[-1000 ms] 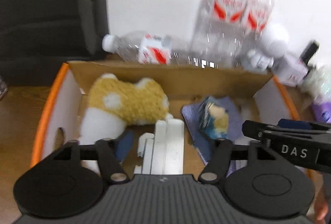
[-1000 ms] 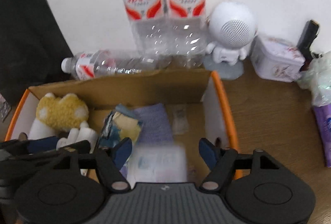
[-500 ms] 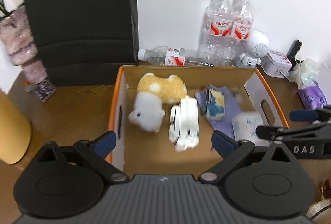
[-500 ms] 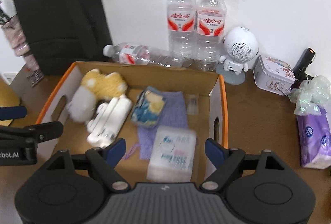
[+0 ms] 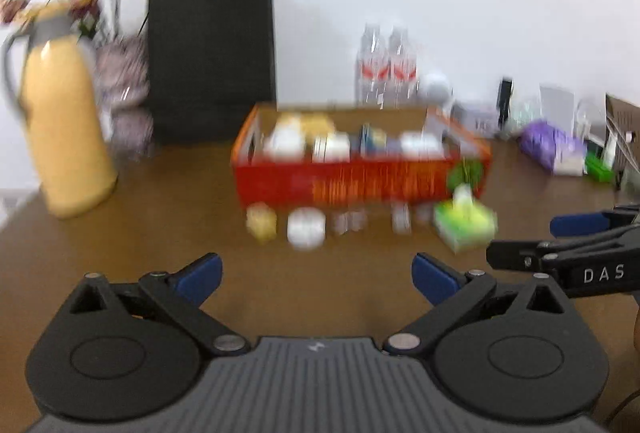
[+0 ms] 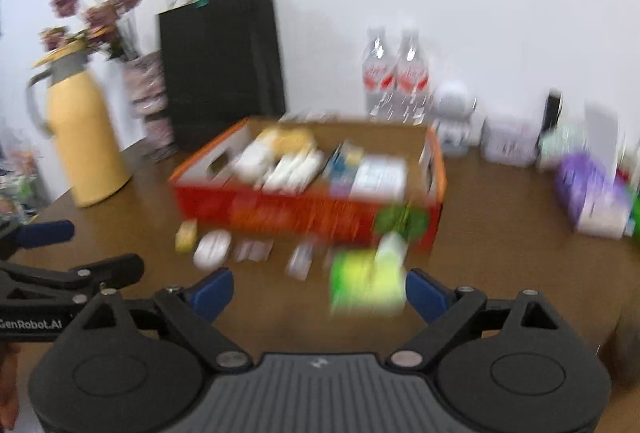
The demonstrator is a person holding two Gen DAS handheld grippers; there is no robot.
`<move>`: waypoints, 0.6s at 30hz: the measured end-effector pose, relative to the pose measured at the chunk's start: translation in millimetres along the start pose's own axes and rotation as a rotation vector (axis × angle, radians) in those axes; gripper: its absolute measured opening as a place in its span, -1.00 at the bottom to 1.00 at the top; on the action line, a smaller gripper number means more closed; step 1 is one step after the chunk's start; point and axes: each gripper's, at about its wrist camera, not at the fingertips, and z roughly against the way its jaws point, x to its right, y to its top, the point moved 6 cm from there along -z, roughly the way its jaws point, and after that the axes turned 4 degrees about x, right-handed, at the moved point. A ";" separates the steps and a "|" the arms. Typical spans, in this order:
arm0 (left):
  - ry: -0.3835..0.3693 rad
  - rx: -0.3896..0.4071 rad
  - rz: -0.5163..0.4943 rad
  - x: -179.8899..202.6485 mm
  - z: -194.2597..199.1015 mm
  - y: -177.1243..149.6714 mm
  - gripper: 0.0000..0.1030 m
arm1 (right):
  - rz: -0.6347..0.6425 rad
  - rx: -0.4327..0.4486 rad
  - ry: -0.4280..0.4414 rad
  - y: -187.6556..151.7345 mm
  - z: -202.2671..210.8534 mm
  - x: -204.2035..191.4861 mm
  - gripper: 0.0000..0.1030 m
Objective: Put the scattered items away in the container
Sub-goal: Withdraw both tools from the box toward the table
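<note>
left gripper: fingers just spread wide, empty | right gripper: fingers just spread wide, empty

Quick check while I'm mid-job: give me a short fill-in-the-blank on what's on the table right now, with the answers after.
1. The small items not yet tidied lie on the table in a row in ____ of the orange box.
2. The packet nearest the right tool is coloured ____.
3. Left of the box stands a ____ jug.
4. Both the right tool and the left tool hold ____.

Missing words: front; green; yellow; nothing
</note>
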 end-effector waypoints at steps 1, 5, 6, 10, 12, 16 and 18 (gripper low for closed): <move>0.017 -0.019 -0.009 2.8 5.0 -17.3 1.00 | -0.006 -0.029 0.008 -21.6 1.6 -0.7 0.80; 0.007 -0.057 -0.017 8.0 15.5 -50.7 1.00 | 0.013 -0.081 -0.035 -68.4 8.4 -1.2 0.80; 0.000 -0.056 -0.006 9.4 15.1 -54.3 1.00 | 0.017 -0.079 -0.048 -73.5 10.9 -1.3 0.80; 0.015 -0.100 0.004 9.8 7.5 -61.2 1.00 | 0.030 -0.091 -0.055 -82.1 14.9 -2.7 0.80; 0.018 -0.108 -0.002 10.1 4.5 -62.7 1.00 | 0.032 -0.094 -0.052 -84.6 14.5 -3.8 0.80; 0.023 -0.137 0.008 7.4 0.4 -67.9 1.00 | 0.060 -0.095 -0.064 -91.3 13.7 -8.2 0.81; 0.019 -0.148 0.029 5.0 -1.0 -69.4 1.00 | 0.066 -0.094 -0.060 -93.8 13.5 -10.2 0.81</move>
